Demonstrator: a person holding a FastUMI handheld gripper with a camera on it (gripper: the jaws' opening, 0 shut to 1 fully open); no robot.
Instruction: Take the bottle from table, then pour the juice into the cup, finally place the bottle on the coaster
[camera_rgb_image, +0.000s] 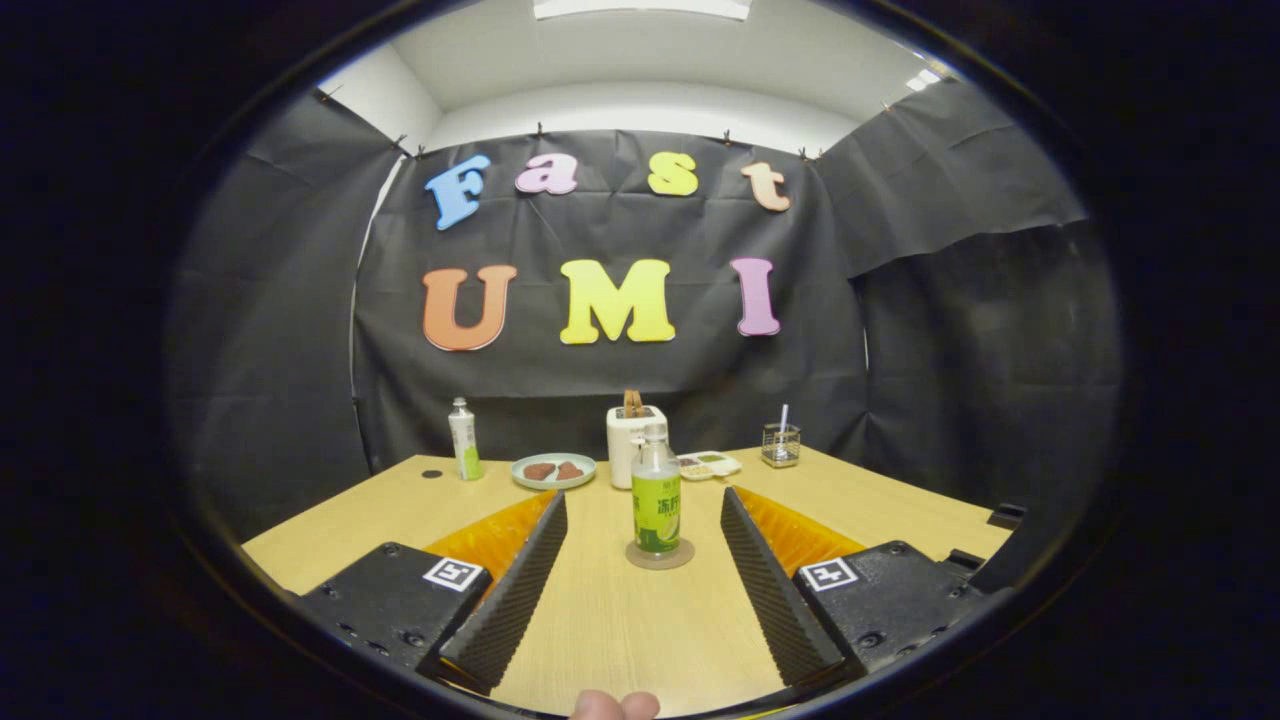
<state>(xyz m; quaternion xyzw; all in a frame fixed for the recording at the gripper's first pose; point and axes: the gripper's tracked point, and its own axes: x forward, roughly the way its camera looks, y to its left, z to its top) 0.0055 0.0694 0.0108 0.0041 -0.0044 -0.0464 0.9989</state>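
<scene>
We find the gripper (643, 510) with jaws spread wide, holding nothing. The bottle (656, 492) stands upright on the coaster (660, 555), between the fingertips at twelve o'clock, touching neither finger. Beyond it sit a toaster (630, 440), a plate (553, 470) at eleven o'clock, a second bottle (464, 440) further left, and a glass cup (780, 445) at one o'clock on the table (620, 620).

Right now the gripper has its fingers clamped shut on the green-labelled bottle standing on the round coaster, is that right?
Not quite. The gripper is open, its fingers spread wide with neither touching anything. The green-labelled bottle stands free between the fingertips, upright on the round coaster, on the table. The gripper view shows clear gaps on both sides of the bottle.
</scene>
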